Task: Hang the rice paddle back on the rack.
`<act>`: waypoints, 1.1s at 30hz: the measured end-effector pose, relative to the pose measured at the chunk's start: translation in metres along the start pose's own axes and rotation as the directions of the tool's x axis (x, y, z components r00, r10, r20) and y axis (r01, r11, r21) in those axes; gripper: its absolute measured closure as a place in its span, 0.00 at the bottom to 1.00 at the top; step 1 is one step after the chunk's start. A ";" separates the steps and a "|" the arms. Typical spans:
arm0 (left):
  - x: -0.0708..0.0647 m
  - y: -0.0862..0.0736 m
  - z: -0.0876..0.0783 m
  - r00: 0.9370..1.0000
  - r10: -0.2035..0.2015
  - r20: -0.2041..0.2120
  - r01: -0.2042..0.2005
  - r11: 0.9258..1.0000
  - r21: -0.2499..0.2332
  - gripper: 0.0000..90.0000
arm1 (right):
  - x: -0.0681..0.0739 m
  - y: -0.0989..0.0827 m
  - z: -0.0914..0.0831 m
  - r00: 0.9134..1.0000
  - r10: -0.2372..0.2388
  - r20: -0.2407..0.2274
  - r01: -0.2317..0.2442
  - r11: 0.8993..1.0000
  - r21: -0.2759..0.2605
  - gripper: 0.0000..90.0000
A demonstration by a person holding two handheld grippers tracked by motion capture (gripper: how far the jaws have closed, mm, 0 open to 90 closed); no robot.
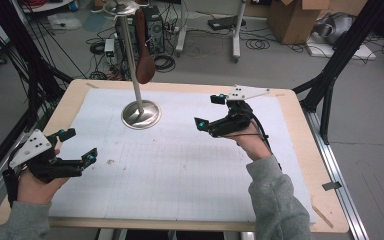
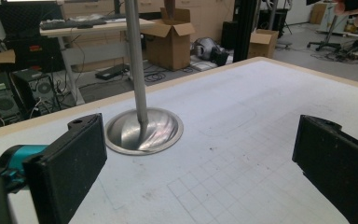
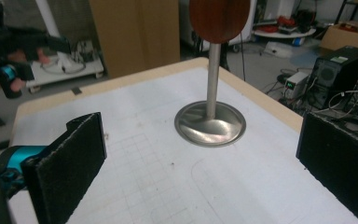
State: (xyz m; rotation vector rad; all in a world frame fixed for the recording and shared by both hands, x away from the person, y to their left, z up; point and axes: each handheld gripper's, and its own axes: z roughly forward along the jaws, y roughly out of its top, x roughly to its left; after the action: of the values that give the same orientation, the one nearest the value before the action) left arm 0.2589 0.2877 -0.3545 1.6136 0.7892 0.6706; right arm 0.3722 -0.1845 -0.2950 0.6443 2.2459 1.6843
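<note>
In the lower left of the high view, the left gripper is hovering with its fingers spread wide and holding nothing; right of centre, the right gripper is doing the same, its fingers standing wide apart and empty. Both are pointing toward the metal stand in the upper middle of the frame, well apart from either one. A brown wooden spoon is hanging from the stand's top, its bowl down beside the pole. Judging from this, nothing is being grasped yet and the reach for the spoon is still ahead. On the counter there are one stand, one spoon and two grippers.
</note>
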 end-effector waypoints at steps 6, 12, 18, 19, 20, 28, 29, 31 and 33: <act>-0.001 0.000 0.001 1.000 0.003 0.002 -0.003 1.000 0.000 0.04 | -0.003 -0.013 -0.012 0.999 0.008 0.038 -0.008 1.000 0.001 0.01; 0.000 -0.001 0.001 1.000 0.001 0.001 -0.001 1.000 0.002 0.04 | -0.004 -0.022 -0.021 0.999 0.009 0.052 -0.009 1.000 0.001 0.01; 0.002 -0.002 -0.001 1.000 -0.005 -0.007 0.005 1.000 0.006 0.04 | -0.004 -0.029 -0.029 0.999 0.022 0.040 -0.022 1.000 -0.003 0.01; 0.002 -0.002 -0.001 1.000 -0.006 -0.007 0.006 1.000 0.003 0.04 | -0.005 -0.031 -0.032 0.999 0.024 0.043 -0.023 1.000 -0.008 0.01; 0.002 -0.002 -0.002 1.000 -0.007 -0.008 0.007 1.000 0.001 0.04 | -0.005 -0.032 -0.033 0.999 0.027 0.046 -0.027 1.000 -0.009 0.01; 0.002 -0.002 -0.002 1.000 -0.006 -0.010 0.006 1.000 0.003 0.04 | -0.010 -0.047 -0.047 0.996 0.053 0.070 -0.053 0.999 -0.005 0.01; 0.002 -0.002 -0.002 1.000 -0.006 -0.010 0.006 1.000 0.003 0.04 | -0.011 -0.049 -0.049 0.996 0.058 0.070 -0.057 0.998 -0.008 0.00; 0.002 -0.003 -0.001 1.000 -0.006 -0.010 0.006 1.000 0.005 0.04 | -0.013 -0.054 -0.052 0.995 0.069 0.076 -0.069 0.998 -0.002 0.00; 0.002 -0.003 -0.001 1.000 -0.007 -0.010 0.007 1.000 0.007 0.04 | -0.014 -0.059 -0.055 0.994 0.080 0.080 -0.081 0.997 0.005 0.00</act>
State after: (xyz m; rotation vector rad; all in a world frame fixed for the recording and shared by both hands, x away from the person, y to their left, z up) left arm 0.2589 0.2903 -0.3572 1.6144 0.8046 0.6723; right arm 0.3476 -0.2510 -0.3357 0.7997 2.2001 1.6563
